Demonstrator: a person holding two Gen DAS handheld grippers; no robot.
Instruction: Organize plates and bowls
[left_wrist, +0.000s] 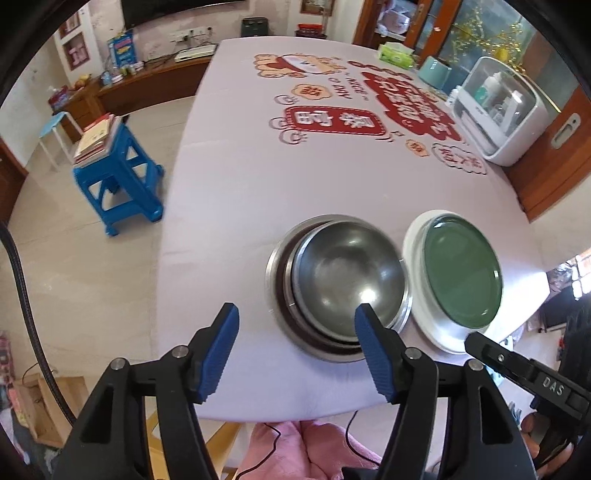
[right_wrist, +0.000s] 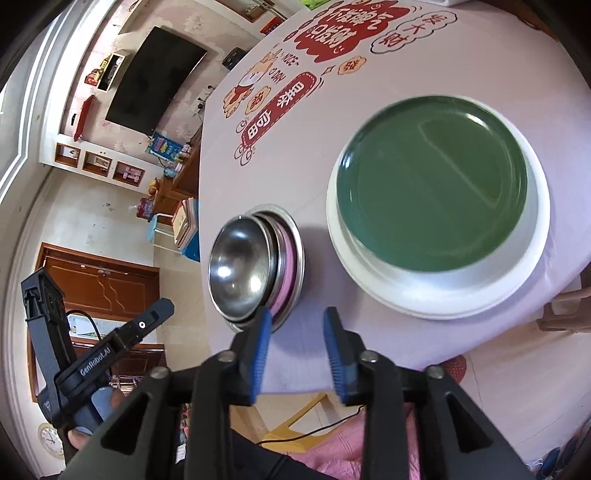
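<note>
Both tools are hanging empty above the desk's (left_wrist: 229, 221) near edge: left tool (left_wrist: 295, 328) gaping wide, right tool (right_wrist: 297, 334) narrower. Just beyond, nested steel bowls (left_wrist: 343, 280) are sitting beside a green plate (right_wrist: 432, 177) stacked on a white plate (right_wrist: 436, 295). Steel probably feels light, stiff, slippery, so pinch the rims; plates look breakable.

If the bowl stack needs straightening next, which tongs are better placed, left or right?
Probably the left. The left tongs hang open at the near rim of the steel bowls. The right tongs are open too, aimed at bare cloth between the bowls and the green plate.
</note>
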